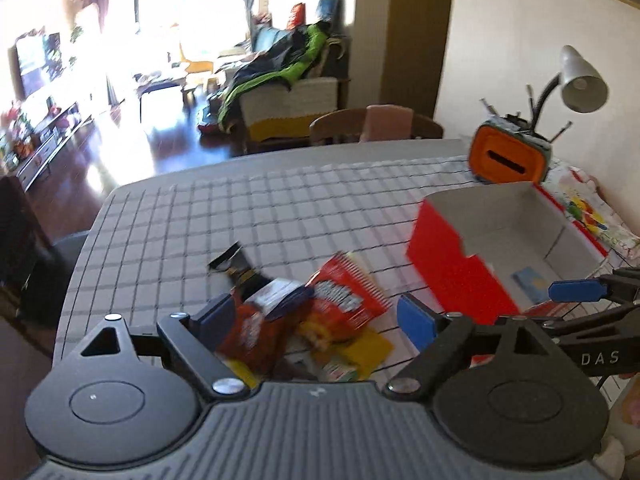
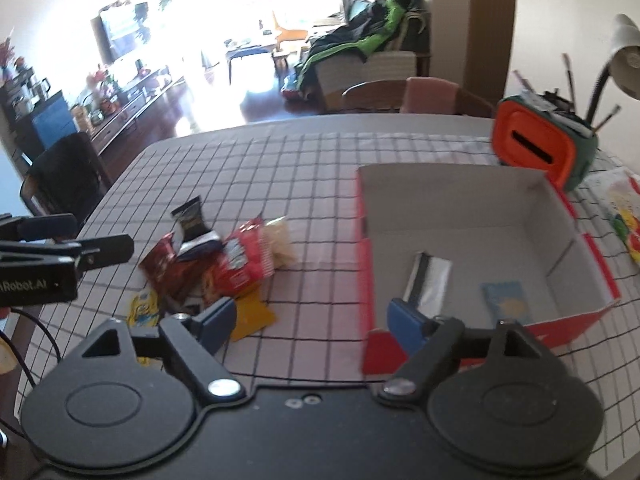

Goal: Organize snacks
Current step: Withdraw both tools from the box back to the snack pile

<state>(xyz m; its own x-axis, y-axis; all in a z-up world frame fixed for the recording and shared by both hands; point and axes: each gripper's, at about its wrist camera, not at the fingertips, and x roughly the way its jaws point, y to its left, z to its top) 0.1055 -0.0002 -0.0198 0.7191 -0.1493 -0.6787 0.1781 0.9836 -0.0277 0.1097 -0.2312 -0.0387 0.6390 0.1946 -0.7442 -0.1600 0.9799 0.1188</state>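
A pile of snack packets (image 1: pixel 312 312) lies on the checked tablecloth: red bags, a black packet, yellow packets. The pile also shows in the right wrist view (image 2: pixel 216 268). A red cardboard box (image 1: pixel 460 280) with a white inside stands to the right; in the right wrist view the box (image 2: pixel 560 216) holds a silver packet (image 2: pixel 430 280) and a small blue packet (image 2: pixel 506 300). My left gripper (image 1: pixel 316 320) is open, just above the pile, holding nothing. My right gripper (image 2: pixel 310 320) is open and empty, between the pile and the box's near left corner.
An orange and green holder (image 2: pixel 540 148) with pens stands behind the box, next to a desk lamp (image 1: pixel 580 80). A printed bag (image 2: pixel 624 216) lies at the far right. Chairs (image 2: pixel 400 96) stand at the table's far edge; a dark chair (image 2: pixel 64 176) is at the left.
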